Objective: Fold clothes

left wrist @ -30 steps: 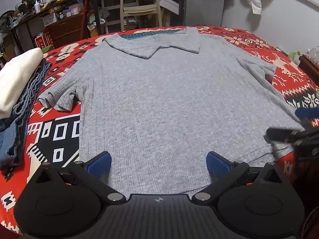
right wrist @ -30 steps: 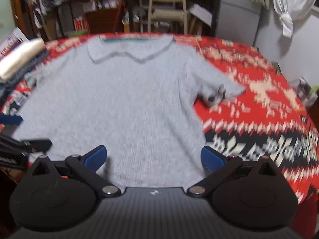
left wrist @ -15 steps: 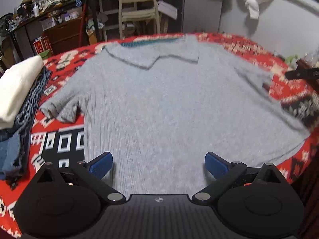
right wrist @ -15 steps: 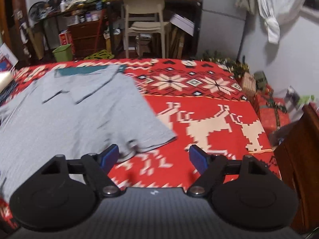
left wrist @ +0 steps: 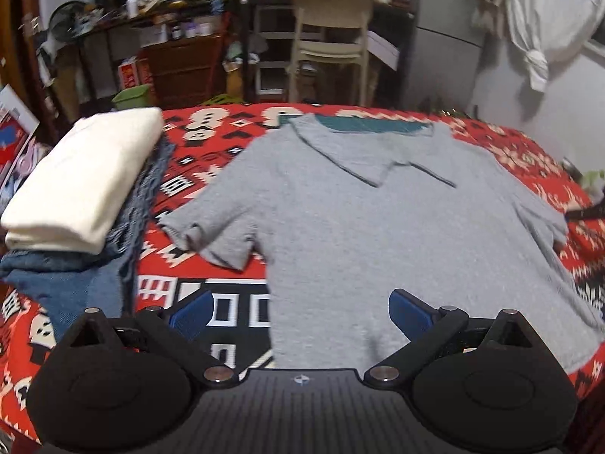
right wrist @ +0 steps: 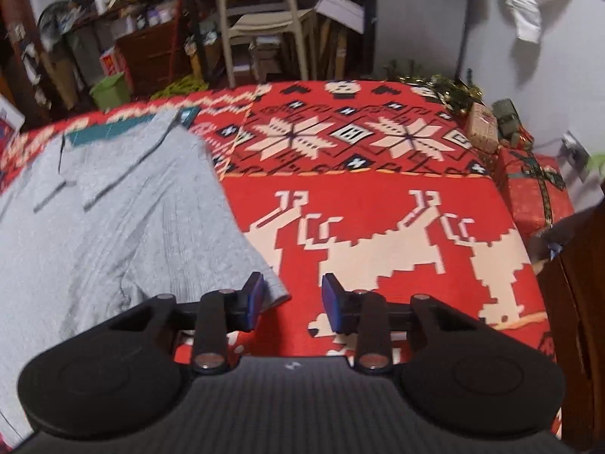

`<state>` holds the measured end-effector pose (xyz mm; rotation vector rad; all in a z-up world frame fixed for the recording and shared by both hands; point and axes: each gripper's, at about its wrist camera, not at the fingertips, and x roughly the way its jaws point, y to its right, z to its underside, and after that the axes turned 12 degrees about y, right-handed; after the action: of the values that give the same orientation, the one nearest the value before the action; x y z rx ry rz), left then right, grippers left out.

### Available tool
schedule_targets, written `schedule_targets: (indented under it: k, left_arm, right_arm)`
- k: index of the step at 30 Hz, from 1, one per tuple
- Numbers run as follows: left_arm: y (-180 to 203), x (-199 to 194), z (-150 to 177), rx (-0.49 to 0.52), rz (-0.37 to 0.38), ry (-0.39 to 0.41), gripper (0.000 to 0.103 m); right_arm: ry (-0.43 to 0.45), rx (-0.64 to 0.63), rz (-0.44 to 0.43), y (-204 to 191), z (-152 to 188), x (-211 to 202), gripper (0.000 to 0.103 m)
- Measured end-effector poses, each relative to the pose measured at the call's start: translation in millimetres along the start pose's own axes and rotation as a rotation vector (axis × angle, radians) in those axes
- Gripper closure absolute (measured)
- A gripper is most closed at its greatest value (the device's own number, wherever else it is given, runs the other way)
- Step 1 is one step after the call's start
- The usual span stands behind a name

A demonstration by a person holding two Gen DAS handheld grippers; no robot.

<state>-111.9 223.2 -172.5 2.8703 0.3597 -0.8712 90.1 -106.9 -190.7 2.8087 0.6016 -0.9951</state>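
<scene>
Through your left wrist camera, the left hand-held gripper [left wrist: 298, 312] hangs with its blue fingers spread wide and nothing between them, low over the near hem of the grey shirt [left wrist: 378, 234]. The shirt lies spread flat, collar away from you toward twelve o'clock, on the red patterned blanket [left wrist: 211, 151]. Its sleeve [left wrist: 211, 234] at about ten o'clock is rumpled, with the cuff turned up. A stack of folded clothes [left wrist: 83, 189], a white piece on top of blue ones, sits at nine o'clock, just beside that sleeve but apart from it. A pale chair [left wrist: 329, 38] stands beyond the blanket at twelve o'clock. Through your right wrist camera, the right hand-held gripper [right wrist: 291, 302] has its fingers partly closed, with a gap left between them that holds only blanket [right wrist: 378, 204]. The inner finger [right wrist: 253, 299] sits at the tip of the shirt's [right wrist: 113, 227] other sleeve [right wrist: 264, 283] at six o'clock; you cannot tell whether it touches the cloth. The shirt fills the view from seven to ten o'clock. A white cloth [right wrist: 522, 3] hangs knotted on the wall at one o'clock.
</scene>
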Motion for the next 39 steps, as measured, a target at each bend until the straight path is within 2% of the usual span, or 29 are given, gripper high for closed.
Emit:
schedule_targets:
  k: [3, 5, 7, 11, 19, 24, 34, 36, 39]
  left_arm:
    - [-7, -1, 3, -0.018, -0.01, -0.01, 0.003]
    - [-9, 0, 6, -0.026, -0.015, -0.019, 0.003]
    - [-10, 0, 8, -0.038, -0.01, -0.022, 0.003]
    - [-12, -1, 8, -0.052, 0.001, -0.017, 0.003]
    - [-25, -6, 4, -0.064, -0.027, -0.017, 0.003]
    - [-35, -16, 3, -0.097, -0.017, 0.019, 0.003]
    - [-43, -18, 3, -0.089, -0.047, 0.009, 0.003]
    - [-44, -17, 4, -0.095, -0.047, 0.007, 0.003]
    - [-44, -16, 6, -0.1, -0.037, 0.004, 0.003]
  right_arm:
    - [-0.002, -0.03, -0.003, -9, 0, 3, 0.077]
    - [-0.01, -0.038, -0.014, -16, -1, 3, 0.094]
    - [-0.016, -0.088, -0.011, -26, -1, 4, 0.099]
    - [-0.031, -0.126, -0.014, -29, -4, 1, 0.1]
    - [0.0, -0.165, 0.079, -6, -23, 3, 0.101]
    - [-0.007, -0.224, 0.124, 1, -32, 20, 0.101]
    - [-0.009, -0.228, 0.169, 5, -30, 39, 0.101]
    - [0.0, -0.209, 0.161, 6, -31, 36, 0.099]
    - [0.017, -0.173, 0.145, 7, -33, 30, 0.087]
